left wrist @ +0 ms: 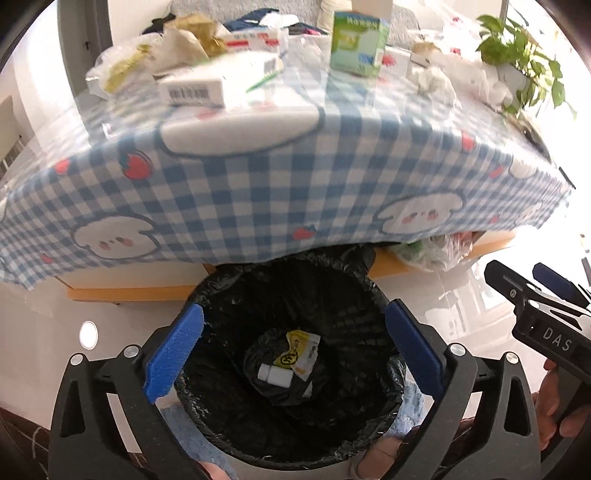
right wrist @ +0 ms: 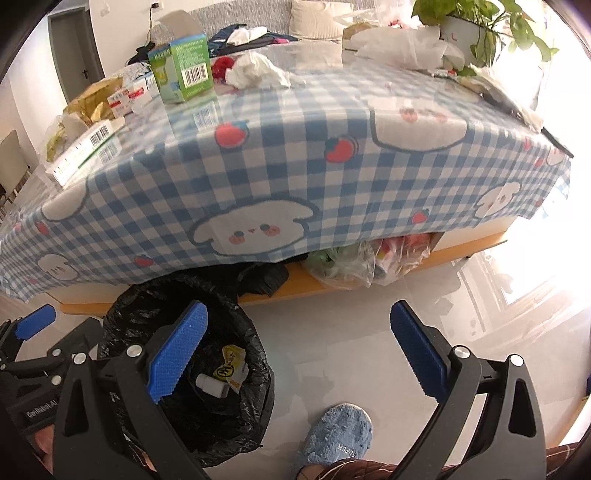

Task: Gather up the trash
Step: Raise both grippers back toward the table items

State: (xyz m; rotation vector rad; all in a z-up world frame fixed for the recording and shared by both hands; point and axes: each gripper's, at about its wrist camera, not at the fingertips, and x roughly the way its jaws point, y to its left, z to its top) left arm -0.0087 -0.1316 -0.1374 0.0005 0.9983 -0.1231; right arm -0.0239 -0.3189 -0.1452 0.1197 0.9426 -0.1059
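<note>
Nearest to us, our left hand-held gripper (left wrist: 293, 347) hangs released and empty, its ribbed blue plastic pads spread wide over the mouth of the round bin lined with a crinkled black plastic bag (left wrist: 221, 295), which stands on the glossy pale floor just beside the near edge of the surface. Our right hand-held gripper (right wrist: 299, 354) is likewise spread with nothing between its pads, over bare floor to the right of the bin.

We judge the job barely begun. At the bottom of the liner lie only a yellow-and-white printed sachet (left wrist: 301, 352) and a small white plastic bottle (left wrist: 275, 374), touching each other.

Most trash is left on the blue-and-white checked cloth of the surface (right wrist: 295, 155): a flat white cardboard box with a barcode (left wrist: 194, 90) toward its left edge, crumpled gold foil wrappers (left wrist: 195, 33) behind it, an upright green carton (right wrist: 183, 68) near the far edge, a wad of soft white tissue (right wrist: 258, 70) just beside it, and limp clear plastic bags (right wrist: 410, 46) at the far right corner by the potted plant (right wrist: 469, 18).
</note>
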